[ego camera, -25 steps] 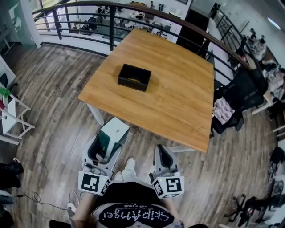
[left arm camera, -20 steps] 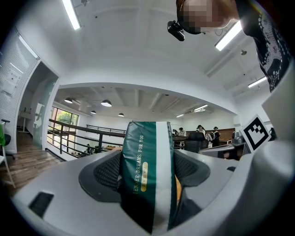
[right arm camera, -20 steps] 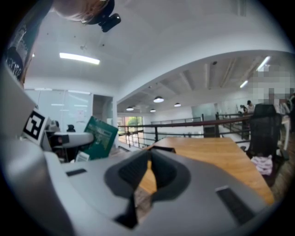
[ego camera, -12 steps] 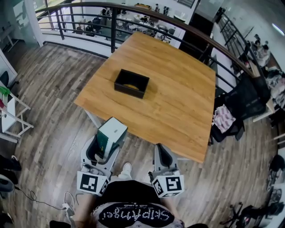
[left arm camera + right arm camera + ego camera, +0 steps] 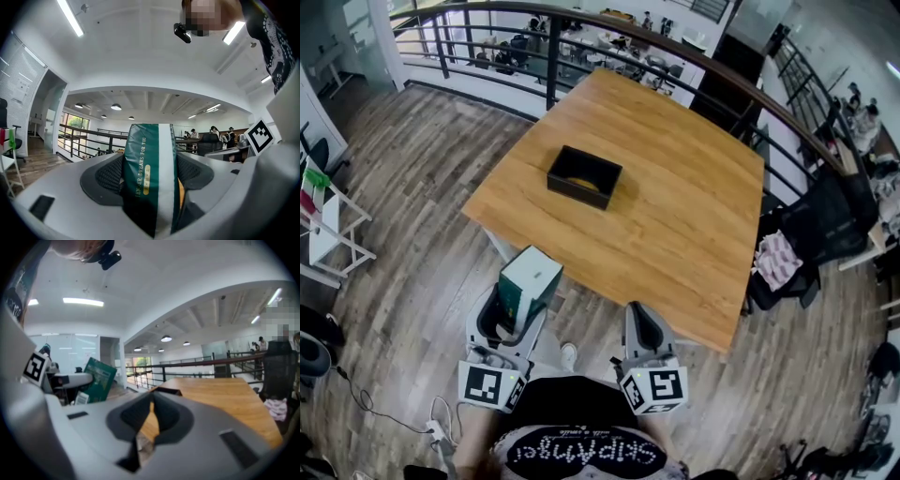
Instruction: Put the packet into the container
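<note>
Green-and-white foil packet point(image 5: 530, 279) is clamped in my left gripper point(image 5: 518, 302), well short of the black rectangular container point(image 5: 584, 176); my right gripper point(image 5: 639, 328) is closed, empty. Risk: the packet may pivot in the grip and catch the rim.

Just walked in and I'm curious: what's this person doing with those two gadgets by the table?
A person stands short of the wooden table with a gripper in each hand. The left gripper is clamped on a green-and-white packet; the right gripper is shut and empty. The black container waits on the table, packet not yet inside.
</note>
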`<state>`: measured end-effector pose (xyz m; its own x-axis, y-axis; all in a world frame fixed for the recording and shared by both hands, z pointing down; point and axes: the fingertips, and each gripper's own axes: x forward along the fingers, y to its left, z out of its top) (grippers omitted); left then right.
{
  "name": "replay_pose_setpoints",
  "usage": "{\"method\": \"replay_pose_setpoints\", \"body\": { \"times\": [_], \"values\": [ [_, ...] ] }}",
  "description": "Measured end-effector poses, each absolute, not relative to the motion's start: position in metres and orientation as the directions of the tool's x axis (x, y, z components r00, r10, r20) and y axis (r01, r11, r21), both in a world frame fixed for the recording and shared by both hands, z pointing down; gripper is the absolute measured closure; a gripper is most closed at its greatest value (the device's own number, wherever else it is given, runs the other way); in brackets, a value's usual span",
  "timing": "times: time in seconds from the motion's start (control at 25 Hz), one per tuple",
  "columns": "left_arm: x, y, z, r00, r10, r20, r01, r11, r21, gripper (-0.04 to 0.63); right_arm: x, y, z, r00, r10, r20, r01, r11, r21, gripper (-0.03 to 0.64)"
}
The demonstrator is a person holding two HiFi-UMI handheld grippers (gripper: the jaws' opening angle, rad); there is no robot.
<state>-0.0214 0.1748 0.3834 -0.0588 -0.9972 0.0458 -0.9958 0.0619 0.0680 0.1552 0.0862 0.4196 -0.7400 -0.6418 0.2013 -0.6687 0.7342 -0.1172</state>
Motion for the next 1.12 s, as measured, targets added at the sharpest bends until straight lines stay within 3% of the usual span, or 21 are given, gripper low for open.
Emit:
{"method": "replay_pose_setpoints", "body": {
  "times": [0.64, 1.12],
  "values": [
    [-0.037, 0.148, 0.379, -0.043, -0.999, 0.032, -0.996, 0.045, 0.081, 0.235, 0.147, 0.066, 0.424, -0.717, -0.66, 0.223, -0.694, 0.708, -0.132, 0.574],
    [-0.089, 0.082, 0.374, -0.002, -1.0, 0.03, -0.995, 0.005, 0.097, 0.235, 0.099, 0.012, 0.415, -0.688, -0.69, 0.227, -0.724, 0.677, -0.135, 0.574]
  ]
}}
